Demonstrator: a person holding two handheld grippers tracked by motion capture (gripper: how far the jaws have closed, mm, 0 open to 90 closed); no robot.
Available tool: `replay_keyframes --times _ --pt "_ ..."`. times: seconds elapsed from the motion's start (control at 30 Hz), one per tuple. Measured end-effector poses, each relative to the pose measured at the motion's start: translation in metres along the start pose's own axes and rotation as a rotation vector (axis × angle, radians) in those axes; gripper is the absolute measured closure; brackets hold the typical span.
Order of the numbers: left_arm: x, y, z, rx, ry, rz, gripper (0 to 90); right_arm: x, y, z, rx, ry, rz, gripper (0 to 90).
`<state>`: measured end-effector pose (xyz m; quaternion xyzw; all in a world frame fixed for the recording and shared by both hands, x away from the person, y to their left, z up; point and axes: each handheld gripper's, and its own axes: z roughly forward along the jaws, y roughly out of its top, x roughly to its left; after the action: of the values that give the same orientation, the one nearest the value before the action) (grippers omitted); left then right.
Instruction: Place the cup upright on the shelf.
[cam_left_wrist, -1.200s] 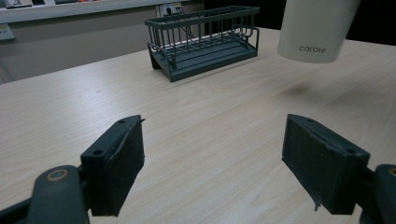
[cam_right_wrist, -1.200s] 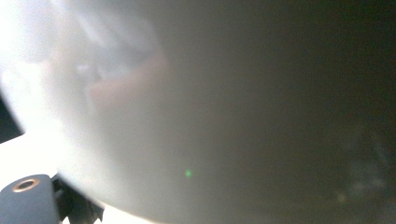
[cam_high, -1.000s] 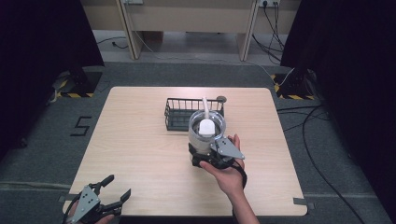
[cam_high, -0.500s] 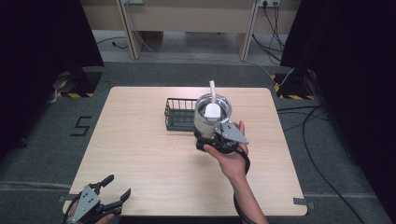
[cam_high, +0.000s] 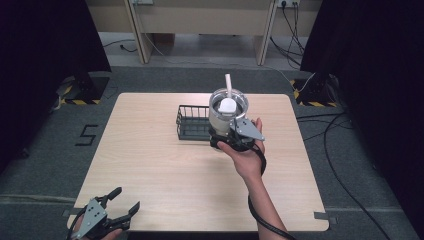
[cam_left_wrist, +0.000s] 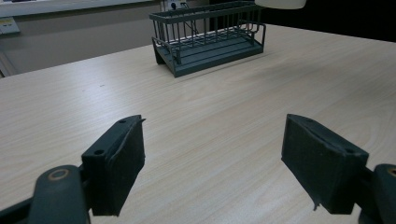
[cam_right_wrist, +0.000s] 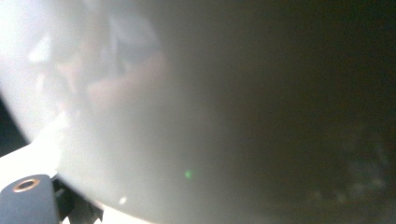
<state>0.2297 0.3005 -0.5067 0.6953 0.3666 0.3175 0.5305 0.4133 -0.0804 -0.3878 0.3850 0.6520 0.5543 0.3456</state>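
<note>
High view, near edge first: left gripper (cam_high: 121, 212) idle at table's front-left corner, jaws spread wide, holding nothing; left gripper view confirms both pads (cam_left_wrist: 120, 161) apart w/ bare light wood-grain tabletop (cam_high: 160, 165) between them. Mid-table: right gripper (cam_high: 231, 141) clamped on lower part of a translucent white round plastic cup w/ clear lid and white straw (cam_high: 228, 107), held upright and raised off the table, at the right end of the dark wire rectangular basket (cam_high: 193, 123); whether cup is over basket or just in front can't be told. Right gripper view: cup wall (cam_right_wrist: 187, 116) pressed close to lens, blurred; jaw contact not readable there.

Judgement: carry step in hand, cup in transit toward basket. Next move calls for keeping cup level, centring it over basket opening, lowering till base seats on floor, then releasing. Straw adds height, so tip risk if set down crooked.
</note>
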Motion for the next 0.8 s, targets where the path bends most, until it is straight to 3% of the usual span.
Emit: replay_keyframes --times 0.8 --pt "0.000 0.000 0.000 0.001 0.004 -0.002 20.9 -0.011 0.021 0.026 0.000 -0.045 0.016 10.4"
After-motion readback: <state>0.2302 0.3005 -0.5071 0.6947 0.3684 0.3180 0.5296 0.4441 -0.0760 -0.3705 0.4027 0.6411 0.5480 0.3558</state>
